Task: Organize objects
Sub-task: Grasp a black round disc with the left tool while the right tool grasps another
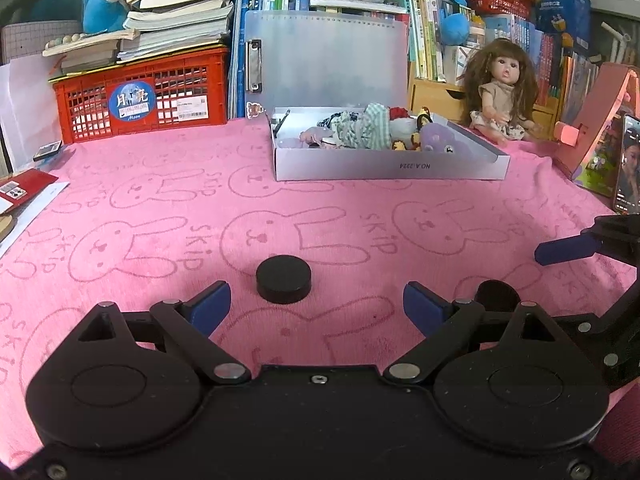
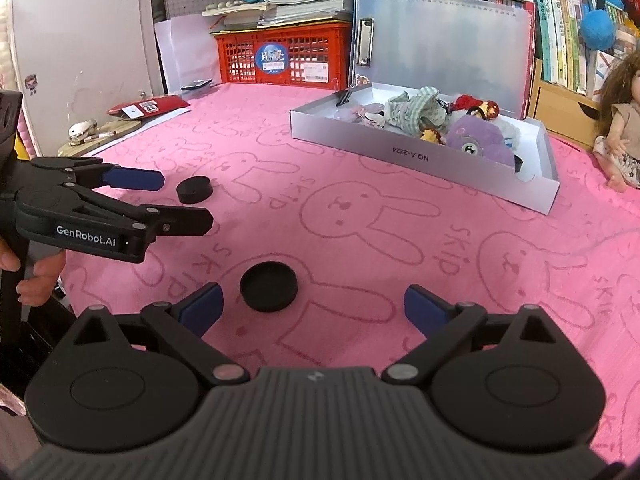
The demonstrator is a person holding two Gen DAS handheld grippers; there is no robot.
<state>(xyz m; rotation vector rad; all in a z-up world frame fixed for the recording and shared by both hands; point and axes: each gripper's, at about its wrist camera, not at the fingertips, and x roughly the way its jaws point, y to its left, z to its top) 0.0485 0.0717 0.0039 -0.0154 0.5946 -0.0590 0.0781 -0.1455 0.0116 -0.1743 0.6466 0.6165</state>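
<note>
While both pairs of jaws stand wide apart and empty, the left gripper [image 1: 317, 300] has one black puck [image 1: 283, 279] just beyond it, the right gripper [image 2: 313, 303] another puck [image 2: 268, 286]; a white box [image 1: 384, 168] of toys sits farther back on the pink cloth [image 1: 160, 216].

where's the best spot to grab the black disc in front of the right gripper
Probably by its round side wall, one of the fingers on each side. The black disc lies flat on the pink cloth, low and wide, so come down from above and behind with the right gripper, whose fingers already stand open wider than the disc. Shift slightly left first: it sits nearer the left finger.
</note>
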